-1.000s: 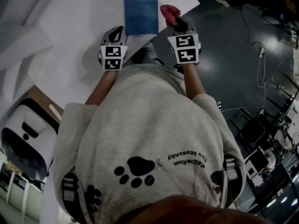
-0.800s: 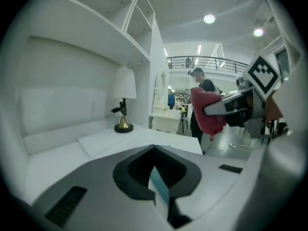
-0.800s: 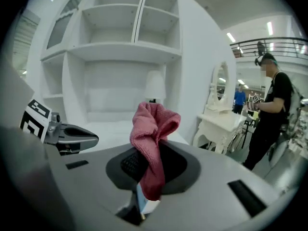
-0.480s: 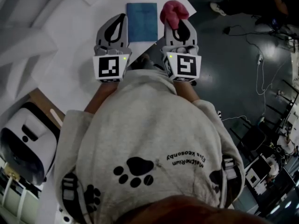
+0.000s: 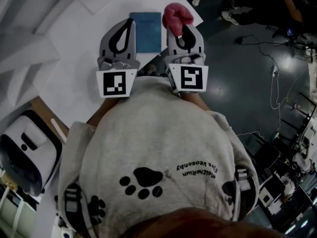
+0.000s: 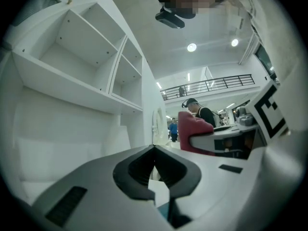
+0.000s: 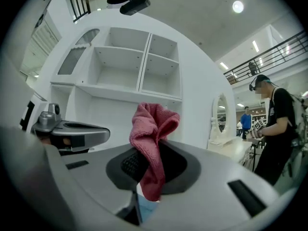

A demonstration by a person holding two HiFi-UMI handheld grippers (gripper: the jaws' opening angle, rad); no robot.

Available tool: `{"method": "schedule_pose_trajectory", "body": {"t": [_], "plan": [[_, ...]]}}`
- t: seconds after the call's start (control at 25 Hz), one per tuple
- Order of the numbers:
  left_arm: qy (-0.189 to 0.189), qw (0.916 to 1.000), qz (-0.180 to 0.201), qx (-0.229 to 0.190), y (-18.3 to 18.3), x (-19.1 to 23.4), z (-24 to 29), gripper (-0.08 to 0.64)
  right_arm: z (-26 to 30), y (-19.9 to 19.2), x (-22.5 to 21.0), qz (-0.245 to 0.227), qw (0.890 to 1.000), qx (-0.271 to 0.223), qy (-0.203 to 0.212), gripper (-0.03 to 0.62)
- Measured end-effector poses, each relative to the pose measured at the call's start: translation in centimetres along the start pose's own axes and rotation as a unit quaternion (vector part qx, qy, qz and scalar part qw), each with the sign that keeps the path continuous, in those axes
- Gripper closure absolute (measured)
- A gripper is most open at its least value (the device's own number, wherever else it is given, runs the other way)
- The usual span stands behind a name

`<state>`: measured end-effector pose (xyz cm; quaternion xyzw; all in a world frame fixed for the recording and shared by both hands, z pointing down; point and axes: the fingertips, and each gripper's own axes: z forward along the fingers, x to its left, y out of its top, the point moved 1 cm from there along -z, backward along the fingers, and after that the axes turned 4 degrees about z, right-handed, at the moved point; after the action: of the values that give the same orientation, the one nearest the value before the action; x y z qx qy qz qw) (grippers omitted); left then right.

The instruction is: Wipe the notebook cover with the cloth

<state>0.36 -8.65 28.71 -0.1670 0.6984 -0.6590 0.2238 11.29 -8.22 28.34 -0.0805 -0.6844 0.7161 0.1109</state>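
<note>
On the table (image 5: 69,38) a blue notebook (image 5: 147,31) is laid. A pink cloth (image 5: 176,14) is clamped by the right hand-held gripper (image 5: 180,28); the left hand-held gripper (image 5: 129,24) is closed, empty.

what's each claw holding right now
Left claw: closed, empty.
Right claw: closed on the pink cloth.

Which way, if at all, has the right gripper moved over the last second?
Yes. Against the blue notebook, the right gripper, shut on the pink cloth, has shifted toward the cover's far edge.
</note>
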Motion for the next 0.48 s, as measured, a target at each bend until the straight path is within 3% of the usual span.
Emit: {"method": "schedule_pose_trajectory", "body": {"t": [0.2,0.36,0.48], "plan": [[0.000,0.9999,-0.005,0.010,-0.8,-0.2,0.0,0.548,0.4,-0.9,-0.2,0.015,1.000,0.010,0.003,0.532],[0.003,0.9998,0.013,0.015,-1.2,-0.4,-0.2,0.548,-0.3,-1.9,-0.5,0.022,0.998,0.053,-0.005,0.532],[0.002,0.9996,0.015,0.024,-2.3,-0.5,-0.6,0.548,-0.2,-1.7,0.3,0.021,1.000,0.016,0.014,0.532]]}}
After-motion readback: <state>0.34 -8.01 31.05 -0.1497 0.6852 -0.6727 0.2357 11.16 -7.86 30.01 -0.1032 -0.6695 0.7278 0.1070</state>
